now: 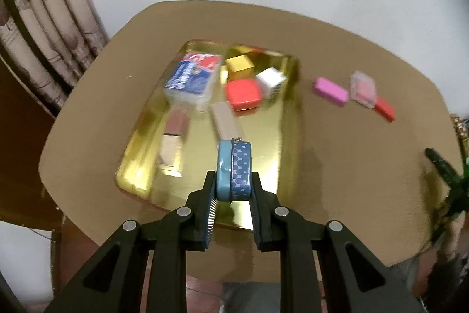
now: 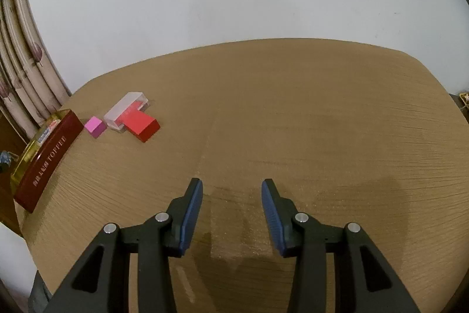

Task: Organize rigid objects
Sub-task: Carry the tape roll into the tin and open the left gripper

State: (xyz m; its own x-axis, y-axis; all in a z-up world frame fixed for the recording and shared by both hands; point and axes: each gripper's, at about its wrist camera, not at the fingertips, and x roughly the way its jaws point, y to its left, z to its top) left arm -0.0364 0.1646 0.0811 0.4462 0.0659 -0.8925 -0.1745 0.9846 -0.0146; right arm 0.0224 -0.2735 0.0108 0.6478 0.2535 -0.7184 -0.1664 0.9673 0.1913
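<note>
So the gold tray (image 1: 140, 154) sits toward the left side of the bench (image 1: 351, 166), and it's already got a bunch of stuff in it: a blue and red box (image 1: 192, 78) at the tray's far left corner, a gold block (image 1: 240, 63) at the far edge, a red case (image 1: 243, 94) just in front of it, and a white cube (image 1: 271, 79) touching the red case on its right. A couple of pale blocks lie along the tray's left edge, too blurry to call. The left gripper (image 1: 233, 184) hangs over the tray's near edge with its fingers clamped on a small blue tin (image 1: 234, 169), held on edge. Right of the tray, on bare bench, there's a pink block (image 1: 330, 91), then a clear box (image 1: 363, 88), then a red block (image 1: 384, 109) touching the clear box. The right gripper (image 2: 232, 195) is over the bench's near edge, fingers wide apart, holding nothing.
</note>
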